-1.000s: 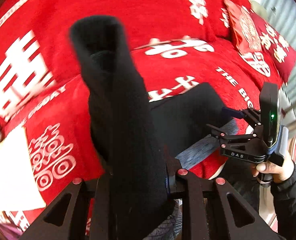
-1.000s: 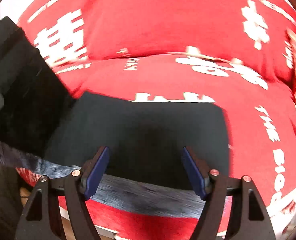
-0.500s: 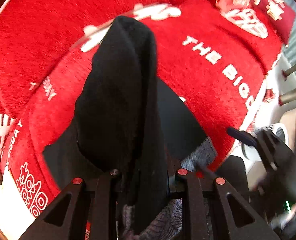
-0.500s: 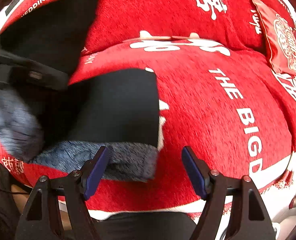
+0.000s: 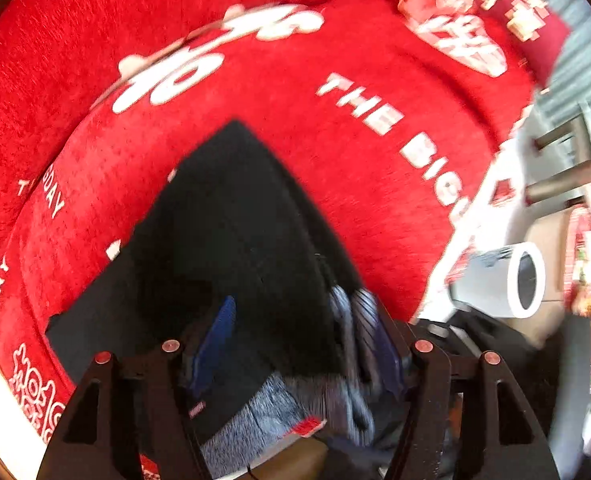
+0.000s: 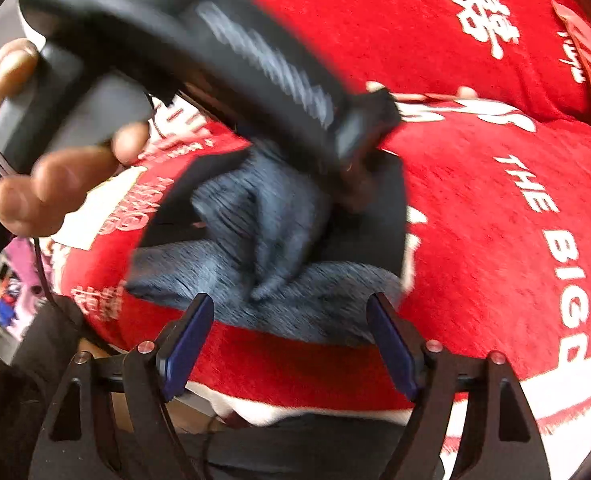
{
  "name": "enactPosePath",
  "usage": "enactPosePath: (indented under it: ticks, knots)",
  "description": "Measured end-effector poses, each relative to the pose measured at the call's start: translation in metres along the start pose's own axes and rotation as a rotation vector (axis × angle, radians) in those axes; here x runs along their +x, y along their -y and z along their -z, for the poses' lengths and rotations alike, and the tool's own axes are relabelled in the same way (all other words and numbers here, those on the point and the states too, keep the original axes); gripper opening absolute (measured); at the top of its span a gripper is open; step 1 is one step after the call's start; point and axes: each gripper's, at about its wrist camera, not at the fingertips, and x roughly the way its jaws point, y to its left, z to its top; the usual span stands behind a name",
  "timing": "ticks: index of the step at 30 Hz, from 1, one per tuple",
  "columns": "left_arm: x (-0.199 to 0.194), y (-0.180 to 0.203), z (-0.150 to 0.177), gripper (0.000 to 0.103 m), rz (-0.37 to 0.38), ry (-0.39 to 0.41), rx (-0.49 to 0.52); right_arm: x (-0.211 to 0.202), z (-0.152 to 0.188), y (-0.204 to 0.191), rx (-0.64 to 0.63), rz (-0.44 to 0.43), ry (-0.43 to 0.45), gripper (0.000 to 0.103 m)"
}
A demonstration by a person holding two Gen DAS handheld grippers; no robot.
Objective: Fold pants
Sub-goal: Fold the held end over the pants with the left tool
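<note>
Pants (image 5: 231, 216) on red cover (image 5: 375, 184), white roll (image 5: 523, 280) beside

Bare red cover (image 6: 495, 240) right of pants (image 6: 279, 280); left hand-held gripper (image 6: 347, 184) overhead.

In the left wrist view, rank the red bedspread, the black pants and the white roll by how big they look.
1. red bedspread
2. black pants
3. white roll

These are apparent sizes only; the fisheye enlarges the nearby pants.

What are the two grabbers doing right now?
Left gripper: fingers just opened, pants between them but let go.
Right gripper: open, holding nothing.
</note>
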Motion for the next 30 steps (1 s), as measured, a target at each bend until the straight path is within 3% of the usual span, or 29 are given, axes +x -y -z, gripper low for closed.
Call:
enactPosePath:
  ticks: [3, 6, 9, 11, 12, 15, 19, 21, 23, 26, 30]
  knots:
    - [-0.037, -0.013, 0.011, 0.066, 0.025, 0.102, -0.009, -0.005, -0.009, 0.012, 0.082, -0.082, 0.050, 0.082]
    - [-0.052, -0.046, 0.029, 0.067, -0.013, 0.161, -0.072, -0.008, -0.016, 0.025, 0.156, -0.161, 0.075, 0.088]
    - [-0.040, -0.086, 0.056, 0.067, -0.037, 0.162, -0.186, -0.012, -0.018, 0.034, 0.197, -0.209, 0.108, 0.095]
    - [-0.019, -0.115, 0.079, 0.067, -0.057, 0.137, -0.276, -0.007, -0.019, 0.037, 0.224, -0.166, 0.121, 0.096]
    - [-0.011, -0.124, 0.088, 0.067, -0.068, 0.129, -0.315, -0.005, -0.019, 0.036, 0.226, -0.143, 0.117, 0.092]
    - [0.010, -0.150, 0.117, 0.067, -0.085, 0.137, -0.457, 0.013, -0.026, 0.038, 0.217, -0.083, 0.000, 0.027]
    - [0.006, -0.155, 0.139, 0.067, -0.099, 0.231, -0.511, 0.001, -0.034, 0.013, 0.204, -0.099, -0.003, 0.026]
    - [0.010, -0.156, 0.141, 0.077, -0.118, 0.233, -0.513, 0.005, -0.035, 0.001, 0.178, -0.048, -0.023, 0.025]
    - [0.016, -0.155, 0.140, 0.078, -0.125, 0.216, -0.505, 0.016, -0.029, 0.016, 0.224, 0.024, -0.063, 0.025]
    - [0.012, -0.151, 0.143, 0.078, -0.108, 0.227, -0.492, 0.021, -0.020, 0.041, 0.324, -0.016, -0.059, 0.025]
    - [0.007, -0.162, 0.144, 0.078, -0.091, 0.248, -0.536, 0.018, -0.018, 0.035, 0.289, 0.026, -0.062, 0.028]
